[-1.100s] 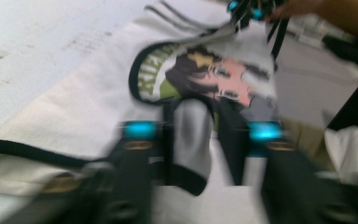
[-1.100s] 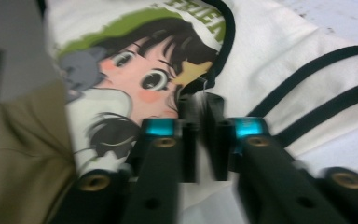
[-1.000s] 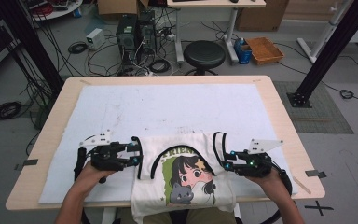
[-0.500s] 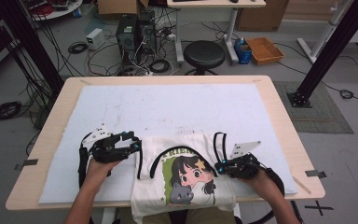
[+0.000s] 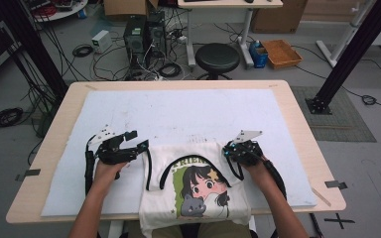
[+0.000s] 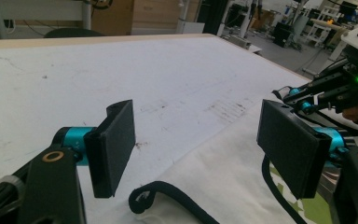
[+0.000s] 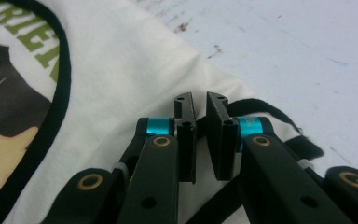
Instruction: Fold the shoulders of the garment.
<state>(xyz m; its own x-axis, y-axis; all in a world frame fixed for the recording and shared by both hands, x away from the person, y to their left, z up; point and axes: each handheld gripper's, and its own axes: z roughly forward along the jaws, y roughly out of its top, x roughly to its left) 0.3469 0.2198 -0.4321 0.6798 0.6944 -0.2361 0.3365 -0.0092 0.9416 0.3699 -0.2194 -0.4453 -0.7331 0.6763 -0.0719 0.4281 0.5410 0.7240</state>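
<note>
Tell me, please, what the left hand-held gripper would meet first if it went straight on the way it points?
Probably the white tank top: the left hand-held gripper, jaws open, points low over its black-trimmed strap; depth is unclear.

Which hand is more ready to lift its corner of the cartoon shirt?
The right. The right gripper has its fingers nearly together over the strap at the shirt's shoulder, though I can't tell whether it's pinched. The left gripper has just been opening, with the strap lying loose below it.
</note>
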